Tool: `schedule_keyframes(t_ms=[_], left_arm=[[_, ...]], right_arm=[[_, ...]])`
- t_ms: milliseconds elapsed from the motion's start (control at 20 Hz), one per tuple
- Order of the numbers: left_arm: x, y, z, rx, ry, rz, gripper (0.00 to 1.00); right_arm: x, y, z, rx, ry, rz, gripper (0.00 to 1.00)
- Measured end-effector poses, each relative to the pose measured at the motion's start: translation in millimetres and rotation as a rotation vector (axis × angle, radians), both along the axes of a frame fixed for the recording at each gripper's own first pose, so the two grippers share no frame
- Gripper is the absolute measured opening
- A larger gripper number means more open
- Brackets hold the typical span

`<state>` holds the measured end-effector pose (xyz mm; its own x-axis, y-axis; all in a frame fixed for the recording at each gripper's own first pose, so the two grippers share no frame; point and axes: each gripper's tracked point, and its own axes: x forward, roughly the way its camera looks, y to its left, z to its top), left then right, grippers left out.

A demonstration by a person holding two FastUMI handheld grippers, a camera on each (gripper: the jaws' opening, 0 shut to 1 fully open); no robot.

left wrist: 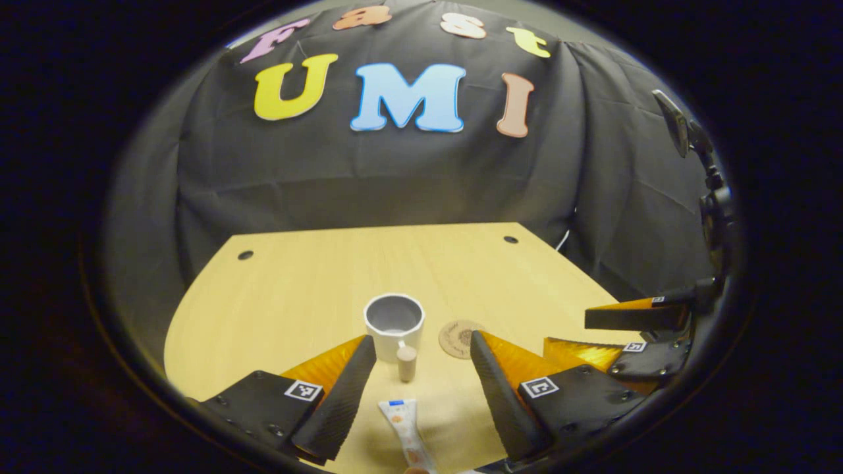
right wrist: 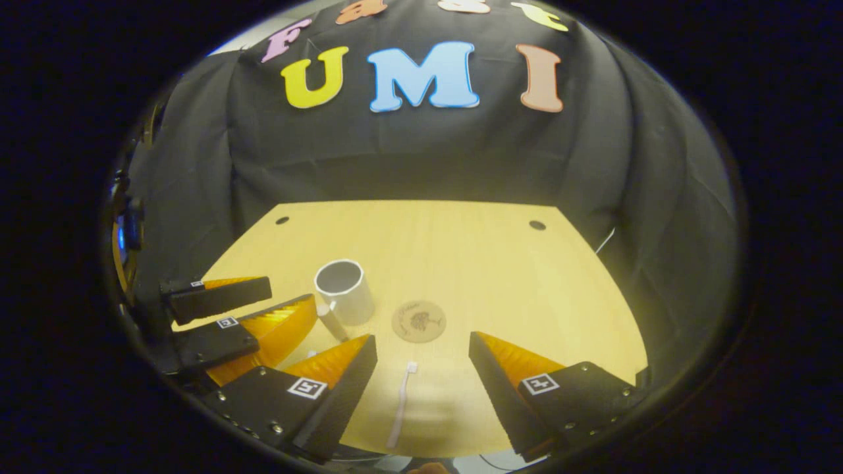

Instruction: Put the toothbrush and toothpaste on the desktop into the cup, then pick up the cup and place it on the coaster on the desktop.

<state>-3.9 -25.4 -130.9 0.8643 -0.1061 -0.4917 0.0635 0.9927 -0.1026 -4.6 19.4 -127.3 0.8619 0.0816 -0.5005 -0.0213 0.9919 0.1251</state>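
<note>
We find both views dim, the counter (left wrist: pixel 316 283) the one warmly lit patch under light from above, the cloth wall nearly black. Soft shadows lie beneath the cup (left wrist: pixel 394 322) and toothbrush (right wrist: pixel 402 405). Fisheye bending curves the counter's edges, and detail goes soft and dark toward the rim.

Wooden desktop (left wrist: pixel 303 276) w/ two holes (far corners), black cloth (left wrist: pixel 369 178) behind

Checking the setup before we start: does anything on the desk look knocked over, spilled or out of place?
Nothing stands out. The cup stands upright beside the coaster, the toothpaste and toothbrush lie flat on the desk, and no spill shows.
</note>
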Motion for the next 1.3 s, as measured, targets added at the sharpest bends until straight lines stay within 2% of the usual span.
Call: schedule_keyframes(t_ms=[150, 400, 650, 750, 800, 900, 1000, 1100, 1150, 1300], left_arm=[[-9, 3, -29, -0.017, 0.125, 0.012, 0.94], [-30, 14, -77, 0.037, 0.333, 0.018, 0.94], [-43, 15, -103, 0.013, 0.534, 0.025, 0.95], [-51, 17, -116, 0.019, 0.588, 0.026, 0.95], [-56, 20, -128, 0.026, 0.614, 0.025, 0.96], [-61, 21, -144, 0.029, 0.663, 0.024, 0.95], [-68, 20, -153, 0.015, 0.703, 0.029, 0.96], [-74, 21, -159, -0.005, 0.736, 0.037, 0.95], [-75, 21, -160, -0.01, 0.746, 0.039, 0.96], [-77, 22, -167, -0.009, 0.767, 0.044, 0.95]], right_arm=[[-7, 7, -24, 0.039, 0.115, 0.011, 0.92], [-11, 24, -64, 0.09, 0.284, 0.035, 0.92], [-16, 29, -97, 0.072, 0.417, 0.041, 0.92], [-20, 31, -111, 0.059, 0.48, 0.047, 0.89], [-22, 32, -117, 0.061, 0.51, 0.052, 0.92], [-26, 37, -128, 0.071, 0.558, 0.062, 0.92], [-26, 42, -138, 0.079, 0.589, 0.068, 0.85], [-30, 40, -142, 0.062, 0.634, 0.079, 0.83], [-32, 43, -146, 0.054, 0.651, 0.09, 0.76], [-30, 43, -154, 0.025, 0.678, 0.096, 0.78]])
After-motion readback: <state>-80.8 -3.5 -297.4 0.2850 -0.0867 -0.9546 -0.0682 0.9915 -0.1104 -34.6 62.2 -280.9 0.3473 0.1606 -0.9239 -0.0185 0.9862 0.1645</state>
